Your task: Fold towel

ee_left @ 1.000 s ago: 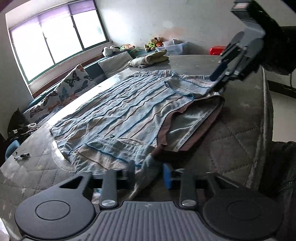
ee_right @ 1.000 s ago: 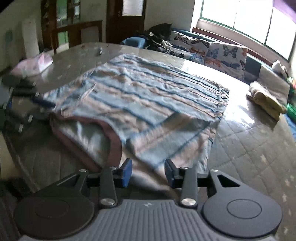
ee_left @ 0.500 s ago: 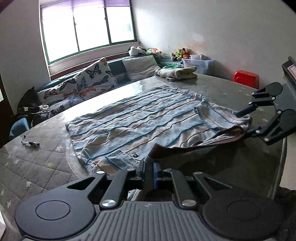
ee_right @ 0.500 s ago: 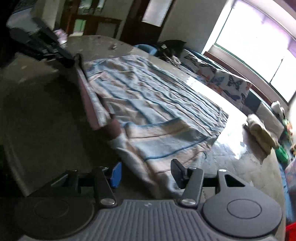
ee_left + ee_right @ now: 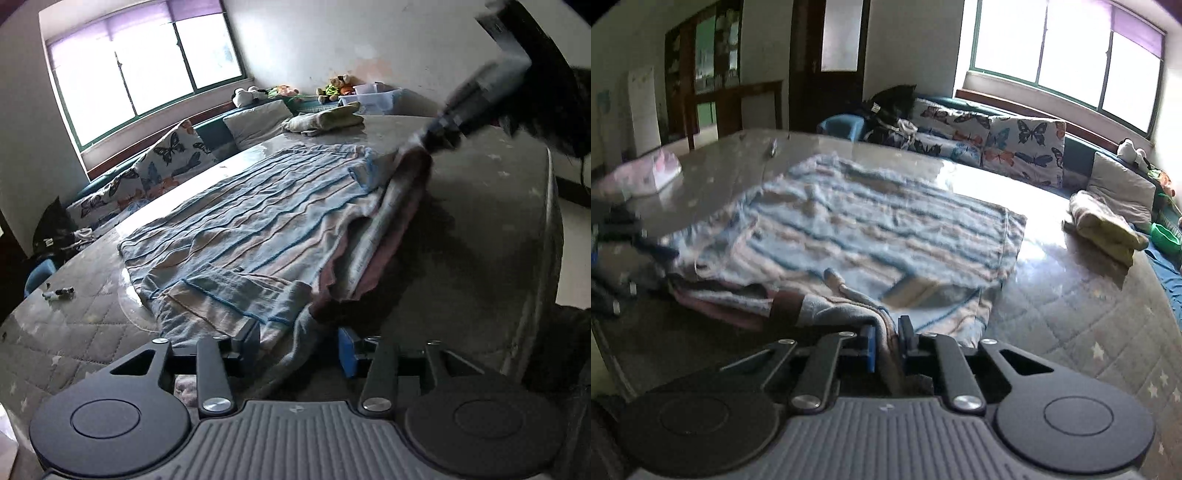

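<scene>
A quilted bench (image 5: 491,229) carries a blue striped towel (image 5: 251,221) spread across its middle, its near edge folded over. The right gripper (image 5: 886,345) has its fingers clamped on one near corner; the left gripper (image 5: 297,347) straddles the other, fingers apart. A folded cloth (image 5: 1104,229) lies near the far edge.

Setting: a lived-in home, sitting-room type. Evidence: window bench with butterfly-print cushions (image 5: 1023,147) under a wide window (image 5: 144,70); soft toys (image 5: 334,85) and a plastic storage box (image 5: 373,96) in the corner; dark wooden cabinet (image 5: 713,85); large round desk under a quilted cover (image 5: 1071,332).
</scene>
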`<state>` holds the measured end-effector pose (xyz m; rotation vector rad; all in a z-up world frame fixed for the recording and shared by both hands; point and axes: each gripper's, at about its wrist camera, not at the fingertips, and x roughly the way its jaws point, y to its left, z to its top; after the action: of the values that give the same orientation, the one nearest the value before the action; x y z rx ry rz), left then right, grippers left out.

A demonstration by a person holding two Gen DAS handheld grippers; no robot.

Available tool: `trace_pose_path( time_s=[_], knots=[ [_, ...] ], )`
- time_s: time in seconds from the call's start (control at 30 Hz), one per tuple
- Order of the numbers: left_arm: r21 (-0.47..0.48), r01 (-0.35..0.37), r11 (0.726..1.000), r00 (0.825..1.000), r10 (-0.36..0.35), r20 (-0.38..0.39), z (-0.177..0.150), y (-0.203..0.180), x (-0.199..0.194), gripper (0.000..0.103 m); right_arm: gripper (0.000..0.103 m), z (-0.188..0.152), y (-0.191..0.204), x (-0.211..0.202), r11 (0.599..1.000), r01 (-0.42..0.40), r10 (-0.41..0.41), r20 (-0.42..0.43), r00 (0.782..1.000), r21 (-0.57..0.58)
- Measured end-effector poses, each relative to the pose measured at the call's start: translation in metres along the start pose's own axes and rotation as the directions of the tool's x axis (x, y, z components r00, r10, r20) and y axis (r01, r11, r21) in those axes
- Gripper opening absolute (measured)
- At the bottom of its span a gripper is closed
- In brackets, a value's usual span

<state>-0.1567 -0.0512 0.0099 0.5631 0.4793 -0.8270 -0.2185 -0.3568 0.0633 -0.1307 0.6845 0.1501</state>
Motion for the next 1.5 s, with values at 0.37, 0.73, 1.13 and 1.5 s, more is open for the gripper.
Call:
trace_pose_path(
  time_s=[0.37, 0.73, 1.13, 1.5],
  knots=[
    [0.04, -0.018, 0.999, 1.0, 0.018, 0.0, -0.005, 0.012, 0.004, 0.01, 0.008, 0.018, 0.005, -0.008, 1.0, 0.027, -0.027, 0.057, 0.998, 0.0],
    [0.055, -0.049, 0.997, 0.996, 0.044, 0.081, -0.002, 0.027, -0.078, 0.007, 0.007, -0.004, 0.034, -0.073, 0.998, -0.055, 0.059, 0.111, 0.992, -0.039],
    [0.046, -0.064, 0.997, 0.994, 0.06, 0.092, 0.031, 0.069, -0.056, 0.007, 0.007, 0.025, 0.018, -0.055, 0.995, -0.097, 0.097, 0.058, 0.994, -0.009],
    [0.062, -0.054, 0.997, 0.999, 0.054, 0.009, 0.092, 0.139, 0.046, 0.007, 0.007, 0.088, -0.043, 0.042, 0.999, -0.042, 0.042, 0.003, 0.999, 0.029]
  ],
)
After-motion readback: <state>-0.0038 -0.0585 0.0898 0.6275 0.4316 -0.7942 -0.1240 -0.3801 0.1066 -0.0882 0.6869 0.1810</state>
